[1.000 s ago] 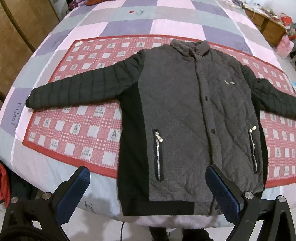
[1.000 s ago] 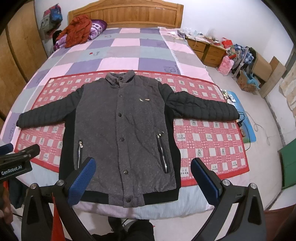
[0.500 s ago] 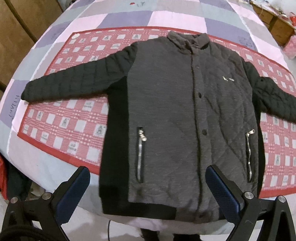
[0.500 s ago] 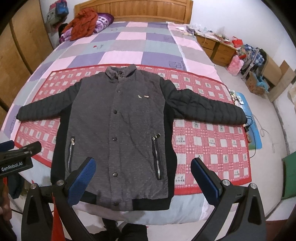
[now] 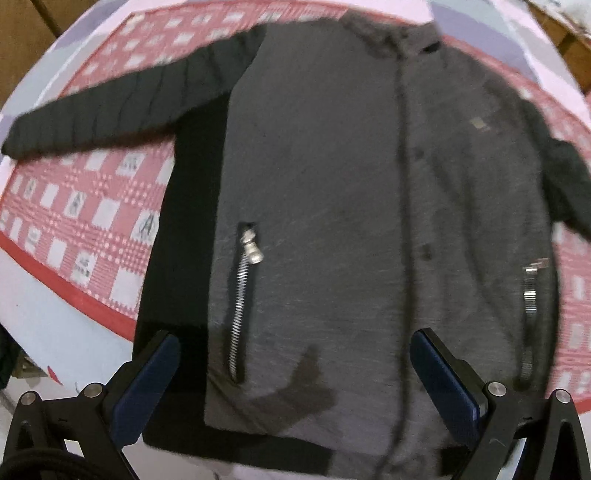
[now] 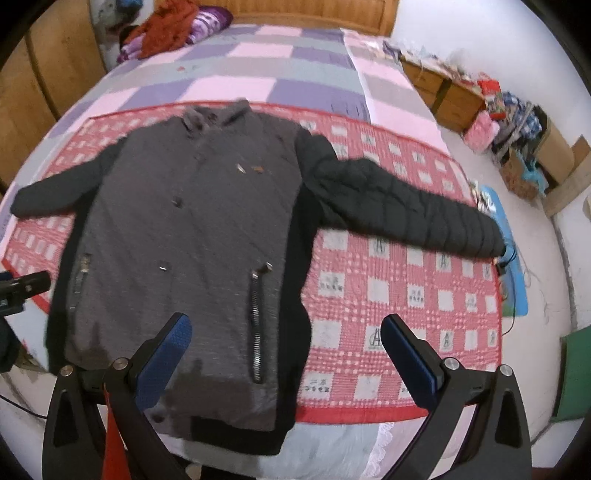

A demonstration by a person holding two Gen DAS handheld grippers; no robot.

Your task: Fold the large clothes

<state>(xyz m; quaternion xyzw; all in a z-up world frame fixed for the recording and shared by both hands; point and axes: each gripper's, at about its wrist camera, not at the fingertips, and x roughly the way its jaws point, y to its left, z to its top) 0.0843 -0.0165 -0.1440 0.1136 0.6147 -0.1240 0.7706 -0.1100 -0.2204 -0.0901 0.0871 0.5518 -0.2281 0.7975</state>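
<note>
A grey quilted jacket (image 5: 332,206) with black sleeves and side panels lies flat, front up, sleeves spread, on a red checked blanket (image 5: 92,221) on the bed. My left gripper (image 5: 295,363) is open and empty, hovering over the jacket's lower left hem by the left pocket zip (image 5: 240,302). My right gripper (image 6: 286,349) is open and empty above the jacket's (image 6: 192,229) lower right hem, near the right pocket zip (image 6: 256,321). The right sleeve (image 6: 406,210) stretches out toward the bed's right edge.
The bed has a pink, purple and grey patchwork cover (image 6: 258,74) and a wooden headboard. A pile of red clothes (image 6: 166,29) lies at the head. Wooden cabinets and clutter (image 6: 509,122) line the right wall. A wardrobe (image 6: 44,85) stands at left.
Both grippers have moved forward and down toward the jacket's lower hem; the jacket looms larger in both views. The jacket itself has not moved. Both grippers stay open.
</note>
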